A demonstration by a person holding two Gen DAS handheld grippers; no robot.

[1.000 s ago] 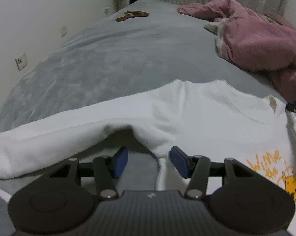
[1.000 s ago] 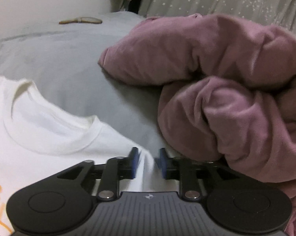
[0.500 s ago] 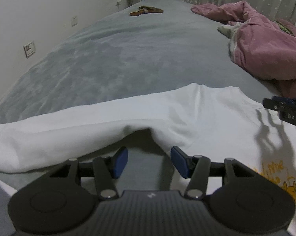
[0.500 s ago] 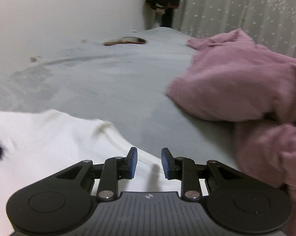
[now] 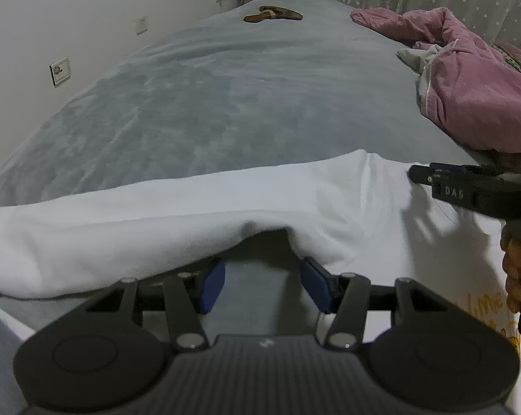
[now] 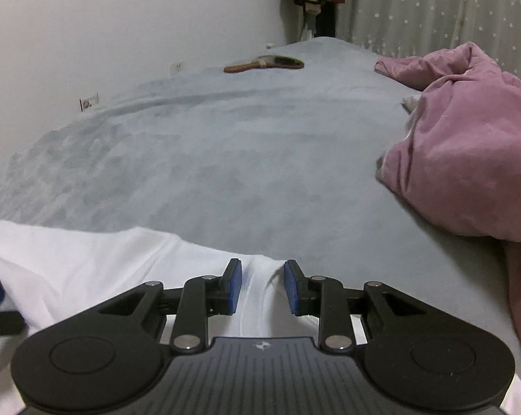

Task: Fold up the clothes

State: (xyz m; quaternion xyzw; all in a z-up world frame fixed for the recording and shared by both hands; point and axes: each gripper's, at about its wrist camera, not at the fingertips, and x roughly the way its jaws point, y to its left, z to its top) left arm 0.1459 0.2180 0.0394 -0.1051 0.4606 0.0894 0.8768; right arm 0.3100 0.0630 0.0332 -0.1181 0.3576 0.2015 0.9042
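- The white shirt (image 5: 198,207) lies spread on the grey bed (image 5: 226,103), its sleeve running out past the left side of the left tongs (image 5: 262,285) and a raised fold of cloth hanging just ahead of their tips.
- The left tongs stand wide apart and hold nothing; bare bed shows between the blue pads.
- The right tongs (image 6: 262,287) are narrower but parted too, with white cloth lying between the pads, not pinched as far as I can see.
- To my eye a grab at the shirt's far edge is in hand. To do it well, each pair should go low and take both layers near a corner or seam, and both should close before any lift, so the fold comes up even.
- The pink garment (image 6: 468,159) sits just right of the right tongs; the lift should stay clear of it.
- The left view alone shows the right tool's black body, a hand (image 5: 514,269) on it, and the yellow print (image 5: 485,307). The right view alone shows how close the pink heap comes.
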